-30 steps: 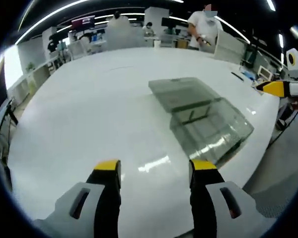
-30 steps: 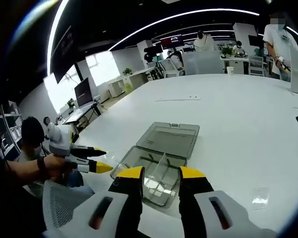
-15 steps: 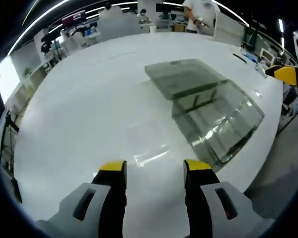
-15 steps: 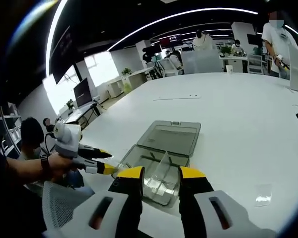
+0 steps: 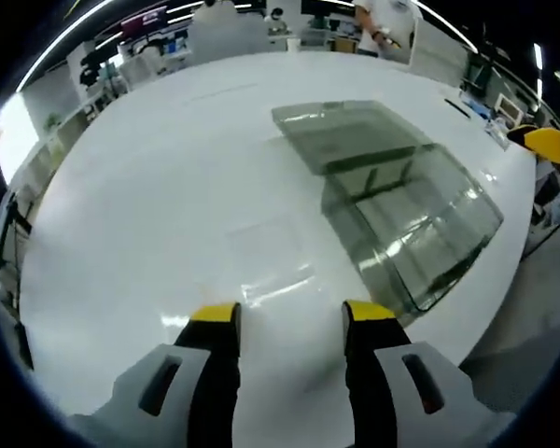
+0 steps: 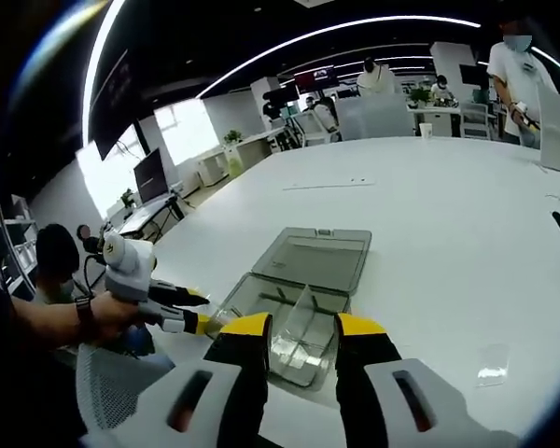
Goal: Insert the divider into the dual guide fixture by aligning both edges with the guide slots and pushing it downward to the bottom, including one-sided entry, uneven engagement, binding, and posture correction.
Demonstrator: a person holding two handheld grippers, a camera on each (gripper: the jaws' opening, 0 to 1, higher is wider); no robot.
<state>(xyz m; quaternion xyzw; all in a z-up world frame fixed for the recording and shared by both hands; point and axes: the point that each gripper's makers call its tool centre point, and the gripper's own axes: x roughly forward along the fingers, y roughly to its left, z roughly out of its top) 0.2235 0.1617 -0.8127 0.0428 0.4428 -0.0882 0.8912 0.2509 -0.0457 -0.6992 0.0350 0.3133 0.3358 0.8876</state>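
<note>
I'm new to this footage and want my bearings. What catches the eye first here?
A clear plastic box with its lid flung open lies near the edge of a big white table. In the left gripper view, a thin clear sheet lies flat just ahead of the open left gripper. The right gripper hovers open over the box.

The table (image 5: 149, 205) is showing a smooth, glossy white top that is mirroring the ceiling lights. The fixture (image 5: 406, 224) is looking like clear, smoky-tinted plastic with shiny walls, and a thin transparent sheet (image 5: 266, 257) is lying flat on the table, glinting at its edges. The left gripper (image 5: 285, 322) is showing fingers (image 5: 215, 322) of matt grey plastic with yellow tips.
</note>
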